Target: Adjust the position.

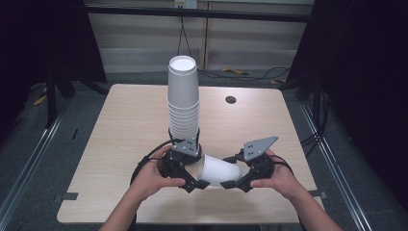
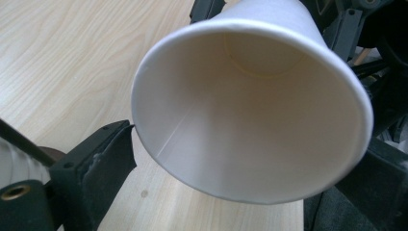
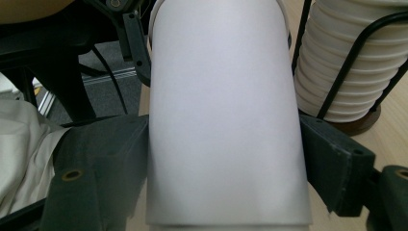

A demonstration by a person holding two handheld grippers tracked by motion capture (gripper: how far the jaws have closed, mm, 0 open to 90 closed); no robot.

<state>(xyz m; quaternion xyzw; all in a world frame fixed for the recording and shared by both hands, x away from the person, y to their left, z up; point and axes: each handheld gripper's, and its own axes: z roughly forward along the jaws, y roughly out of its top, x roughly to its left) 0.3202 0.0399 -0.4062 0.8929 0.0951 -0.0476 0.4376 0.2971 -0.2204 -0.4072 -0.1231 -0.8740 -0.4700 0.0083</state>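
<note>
- Across the middle of the high view lies the wooden table [image 1: 120, 130], pale and rounded at its corners, with a small dark round hole [image 1: 231, 100] near its far edge, a little right of centre.
- At the table's centre, a tall stack of white paper cups [image 1: 183, 101] rises on a dark round base, leaning slightly; thin black wire rods run up its sides, clear in the right gripper view [image 3: 337, 62].
- Toward the near edge, just in front of the stack's base, a single white paper cup [image 1: 220, 171] lies on its side between the two tools — its rim points to the person's left, its narrow bottom to the right.
- The left gripper [image 1: 196, 184], held in the left hand [image 1: 151, 179], has its jaws spread about as wide as the cup's mouth; the left gripper view looks straight into the open cup [image 2: 250, 115], one pad touching the rim at the left, the other jaw at the lower right partly hidden, so a firm grip cannot be told.
- The right gripper [image 1: 231, 184], in the right hand [image 1: 279, 178], is clamped on the cup's body — in the right gripper view both pads press against its sides [image 3: 226, 120].
</note>
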